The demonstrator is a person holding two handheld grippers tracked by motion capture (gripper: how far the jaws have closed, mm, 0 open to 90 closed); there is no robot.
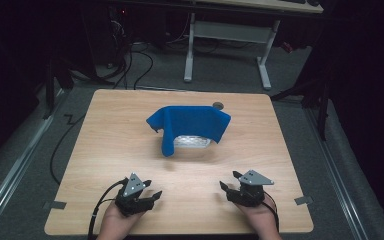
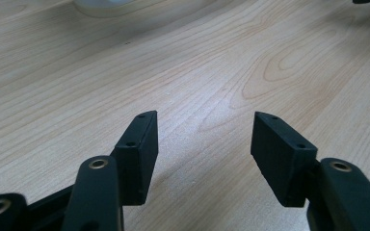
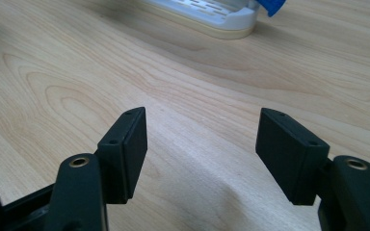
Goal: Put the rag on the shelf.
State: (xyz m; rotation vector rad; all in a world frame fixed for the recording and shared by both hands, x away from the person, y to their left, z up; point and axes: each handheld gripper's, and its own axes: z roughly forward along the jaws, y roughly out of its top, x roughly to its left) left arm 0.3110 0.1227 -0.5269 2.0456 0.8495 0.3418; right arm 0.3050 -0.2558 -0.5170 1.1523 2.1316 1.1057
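Note:
A blue cloth (image 1: 190,125) lies draped over a white slotted basket (image 1: 192,141) in the middle of the wooden table (image 1: 120,130). The basket's white rim (image 3: 212,17) and a corner of the cloth (image 3: 272,6) appear at the top of the right gripper view. My left gripper (image 1: 152,189) rests near the table's front edge at the left, jaws wide apart with only bare wood between its pads (image 2: 142,149). My right gripper (image 1: 228,180) sits at the front right, likewise open and empty, its pads (image 3: 127,144) spread over the tabletop.
A small dark round object (image 1: 218,105) lies at the table's far edge behind the cloth. Strips of tape (image 1: 55,205) mark the table's front corners. Beyond the table stand a white desk frame (image 1: 227,35) and cables on the grey floor.

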